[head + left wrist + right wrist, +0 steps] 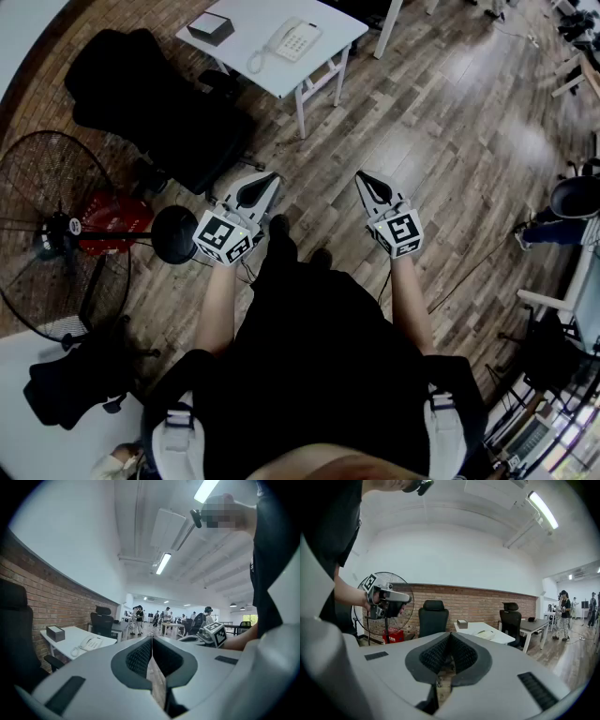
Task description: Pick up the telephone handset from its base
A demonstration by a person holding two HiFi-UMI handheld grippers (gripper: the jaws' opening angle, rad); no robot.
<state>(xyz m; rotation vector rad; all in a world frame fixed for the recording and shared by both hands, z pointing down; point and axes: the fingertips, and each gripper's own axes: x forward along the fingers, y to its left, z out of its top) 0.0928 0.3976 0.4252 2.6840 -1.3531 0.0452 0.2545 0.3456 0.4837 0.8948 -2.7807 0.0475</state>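
Observation:
A white telephone [292, 40] with its handset on the base and a coiled cord lies on a small white table [319, 62] far ahead; it also shows as the telephone [90, 643] in the left gripper view and faintly as the telephone [486, 633] in the right gripper view. My left gripper [272, 177] and right gripper [360, 175] are held side by side in front of the person's body, well short of the table. Both are shut with nothing between the jaws. The closed left gripper [152, 638] and right gripper [450, 634] point toward the table.
A dark box [210, 27] sits on the table's left end. A black office chair [155, 94] stands left of the table, with a floor fan [56, 232] and a red object [114, 223] beside it. Wood floor lies between me and the table. More desks, chairs and people stand farther off.

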